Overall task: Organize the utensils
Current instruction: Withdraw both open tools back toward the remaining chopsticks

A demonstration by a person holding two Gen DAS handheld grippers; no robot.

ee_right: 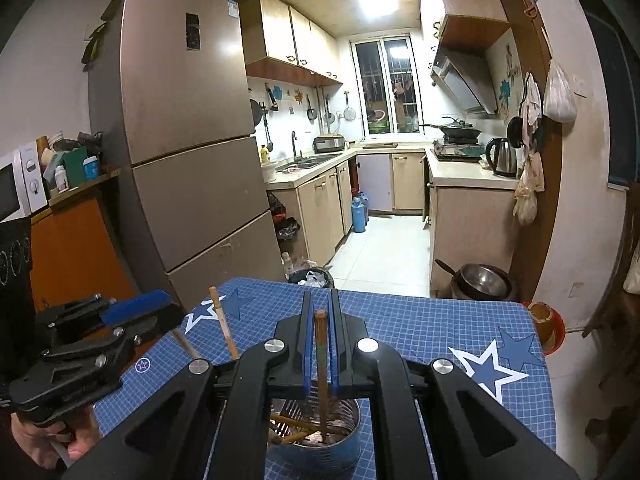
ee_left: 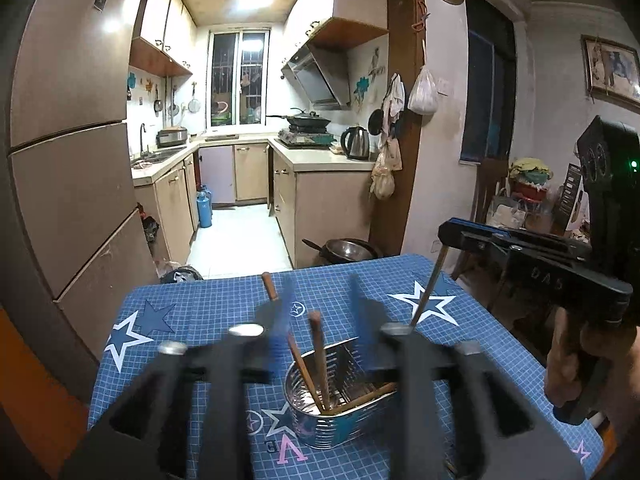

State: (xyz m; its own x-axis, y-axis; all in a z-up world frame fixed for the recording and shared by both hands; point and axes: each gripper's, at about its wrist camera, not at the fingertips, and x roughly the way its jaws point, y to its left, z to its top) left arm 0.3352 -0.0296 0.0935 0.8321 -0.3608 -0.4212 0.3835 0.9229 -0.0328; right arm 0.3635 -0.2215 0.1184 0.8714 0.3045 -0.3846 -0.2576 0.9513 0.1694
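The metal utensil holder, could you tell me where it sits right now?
The metal utensil holder stands on the blue star-patterned tablecloth, just beyond the left gripper, with chopsticks leaning inside.

Left gripper point(ee_left: 320, 312) jaws parted; right gripper point(ee_right: 320, 344) pinched shut — both tilted downward.

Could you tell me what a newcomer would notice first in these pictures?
Probably the shiny ribbed metal utensil holder on the blue star-patterned tablecloth, brown wooden chopsticks leaning inside. Directly above it, the right gripper pinches one dark chopstick upright, while the left gripper hangs open.
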